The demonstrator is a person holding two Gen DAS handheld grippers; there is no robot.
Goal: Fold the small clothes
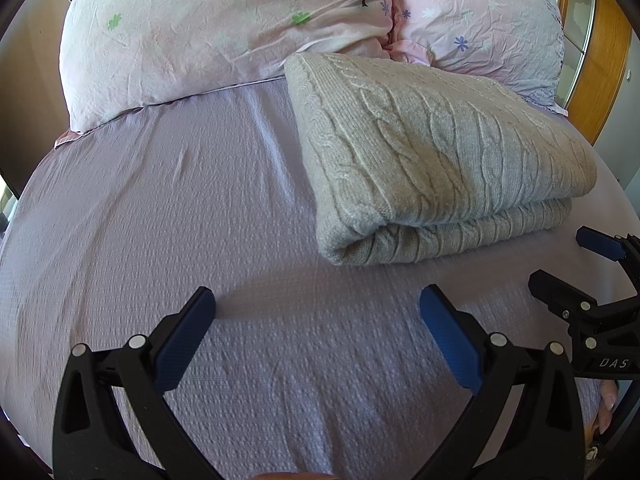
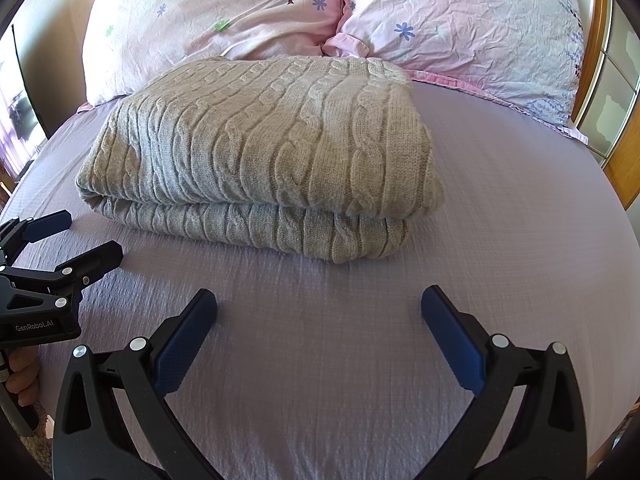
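The left gripper (image 1: 318, 304) and right gripper (image 2: 319, 306) are held wide apart at the jaws, nothing gripped, above bare sheet (image 2: 320, 360). The folded sweater (image 2: 260, 152) is laid just beyond, its doubled edge facing the fingers, its far edge touching the pillows (image 2: 460, 20). Open sheet is seen on both sides.

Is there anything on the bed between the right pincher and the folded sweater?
Nothing lies there. In the right wrist view, only bare purple bedsheet stretches between the open right gripper and the folded grey sweater.
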